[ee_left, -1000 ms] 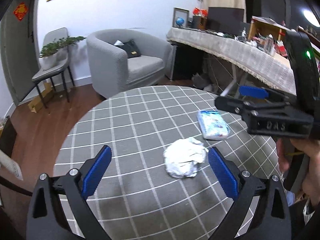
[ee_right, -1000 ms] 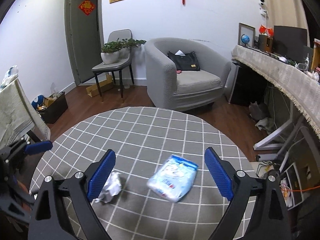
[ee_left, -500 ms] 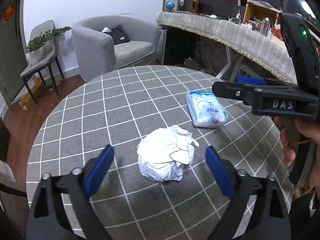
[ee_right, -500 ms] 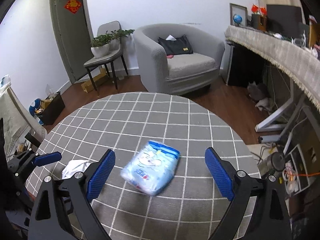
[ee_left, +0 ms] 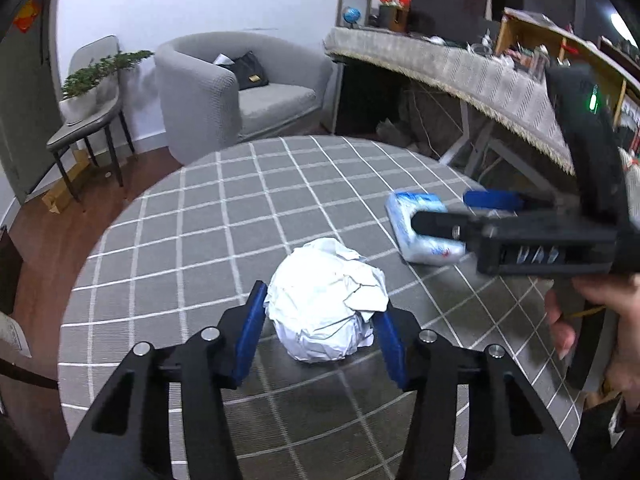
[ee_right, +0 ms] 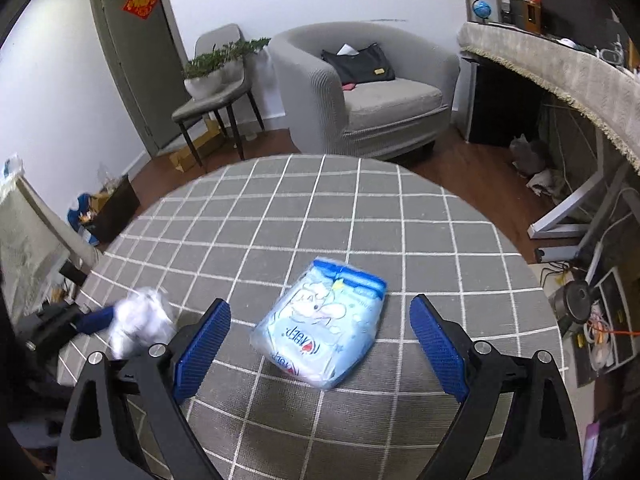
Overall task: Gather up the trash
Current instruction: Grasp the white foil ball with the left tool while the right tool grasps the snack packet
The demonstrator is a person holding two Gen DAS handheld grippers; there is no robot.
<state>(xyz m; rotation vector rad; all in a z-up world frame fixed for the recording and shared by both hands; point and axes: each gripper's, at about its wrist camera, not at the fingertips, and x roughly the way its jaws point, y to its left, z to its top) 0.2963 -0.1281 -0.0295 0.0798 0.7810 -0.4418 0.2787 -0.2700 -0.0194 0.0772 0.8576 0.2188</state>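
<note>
Grey checked cloth covered a round worktop (ee_left: 168,264) in the left wrist view. A crumpled ball of white paper (ee_left: 326,300) lay on it toward the near edge, between the blue pads of the left tongs (ee_left: 320,334). The jaws were closing around the ball, the left pad just at its side and the right pad close against its lower right; whether either pad pressed on the paper could not be told. Toward the right edge of the worktop lay a blue and white plastic packet (ee_left: 416,228). The right tongs (ee_left: 460,212), black and blurred, reached in from the right over that packet, gripped by a hand (ee_left: 596,320) at the picture's right margin. Beyond the far edge stood a grey armchair (ee_left: 224,92) with a black bag (ee_left: 248,74) on its seat.

Seen from the right wrist, the same worktop (ee_right: 360,200) filled the middle. The blue and white plastic packet (ee_right: 324,328) lay toward the near edge, between the pads of the right tongs (ee_right: 320,344). Those jaws stood wide apart, with clear cloth between each pad and the packet, and held nothing. At the left edge of the worktop the crumpled ball of white paper (ee_right: 138,324) showed blurred, with a blue pad of the left tongs (ee_right: 96,318) against its left side. The grey armchair (ee_right: 360,92) stood beyond the far edge.
</note>
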